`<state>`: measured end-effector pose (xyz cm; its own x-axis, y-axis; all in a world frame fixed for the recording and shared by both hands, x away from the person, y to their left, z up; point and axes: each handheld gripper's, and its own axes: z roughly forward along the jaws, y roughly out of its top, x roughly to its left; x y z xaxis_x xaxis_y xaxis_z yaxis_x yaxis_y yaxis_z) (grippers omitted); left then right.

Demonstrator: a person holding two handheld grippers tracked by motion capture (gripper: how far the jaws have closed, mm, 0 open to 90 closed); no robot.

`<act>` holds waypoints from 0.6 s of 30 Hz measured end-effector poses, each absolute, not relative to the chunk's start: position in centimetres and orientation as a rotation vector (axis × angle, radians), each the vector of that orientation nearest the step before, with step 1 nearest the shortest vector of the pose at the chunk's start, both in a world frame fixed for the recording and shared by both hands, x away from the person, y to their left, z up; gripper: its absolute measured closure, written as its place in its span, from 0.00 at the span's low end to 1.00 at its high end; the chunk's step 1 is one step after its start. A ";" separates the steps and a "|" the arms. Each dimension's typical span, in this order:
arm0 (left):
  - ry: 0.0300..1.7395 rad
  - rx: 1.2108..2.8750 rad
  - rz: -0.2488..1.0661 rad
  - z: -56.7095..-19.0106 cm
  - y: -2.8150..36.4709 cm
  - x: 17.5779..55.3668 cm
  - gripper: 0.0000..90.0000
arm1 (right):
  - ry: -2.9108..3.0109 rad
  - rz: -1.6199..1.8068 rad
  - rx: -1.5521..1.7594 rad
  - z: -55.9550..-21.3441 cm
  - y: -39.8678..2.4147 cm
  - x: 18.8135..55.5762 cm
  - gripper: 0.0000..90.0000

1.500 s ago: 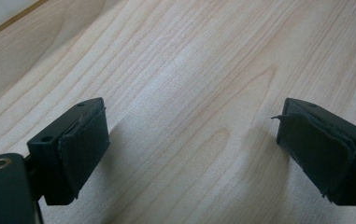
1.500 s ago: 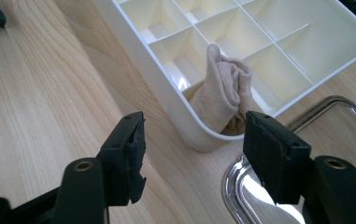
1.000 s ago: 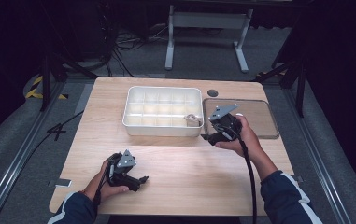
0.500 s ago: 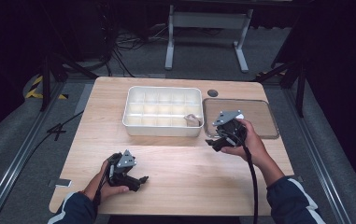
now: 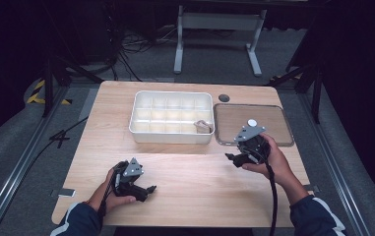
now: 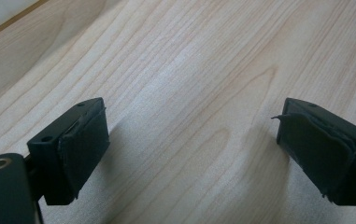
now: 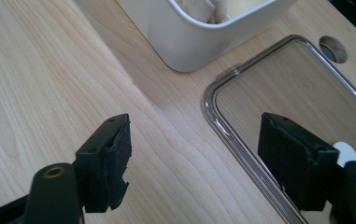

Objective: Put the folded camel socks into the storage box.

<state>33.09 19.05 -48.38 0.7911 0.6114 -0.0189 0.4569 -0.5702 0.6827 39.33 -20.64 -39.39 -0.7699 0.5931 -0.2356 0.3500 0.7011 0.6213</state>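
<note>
A pale wooden tabletop (image 5: 185, 172) is carrying a white divided tray (image 5: 171, 117) near its far middle, and a clear lid (image 5: 253, 124) is lying flat just to the right of the tray, with a small white round sticker (image 5: 252, 123) showing on it. A dark round hole (image 5: 224, 98) is sitting in the wood just beyond the lid's far left corner. In the tray's near right compartment a small beige crumpled thing (image 5: 203, 126) is resting; the other compartments are looking bare. The right claw (image 5: 230, 158) is hovering over bare wood just in front of the lid's near edge and near the tray's right end, its jaws standing wide apart after just opening, with nothing between them; in the right gripper view the lid's rounded rim (image 7: 231, 140) is running between the two jaws. The left claw (image 5: 148, 189) is resting low near the tabletop's near left part, well apart from the tray, jaws spread wide over plain wood grain and gripping nothing. Nothing is standing between either claw and the tray.
</note>
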 end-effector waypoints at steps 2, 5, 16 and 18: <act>0.787 2.278 0.287 -48.4 19.1 33.1 0.10 | 2.483 0.778 0.729 -39.5 -20.9 38.9 0.29; 0.787 2.277 0.286 -48.4 19.1 33.1 0.10 | 2.477 0.777 0.713 -39.8 -21.3 38.5 0.29; 0.788 2.279 0.288 -48.4 19.0 33.1 0.10 | 2.483 0.764 0.719 -41.5 -22.6 36.9 0.29; 0.786 2.278 0.285 -48.4 19.0 33.1 0.10 | 2.488 0.763 0.720 -41.6 -22.8 36.8 0.29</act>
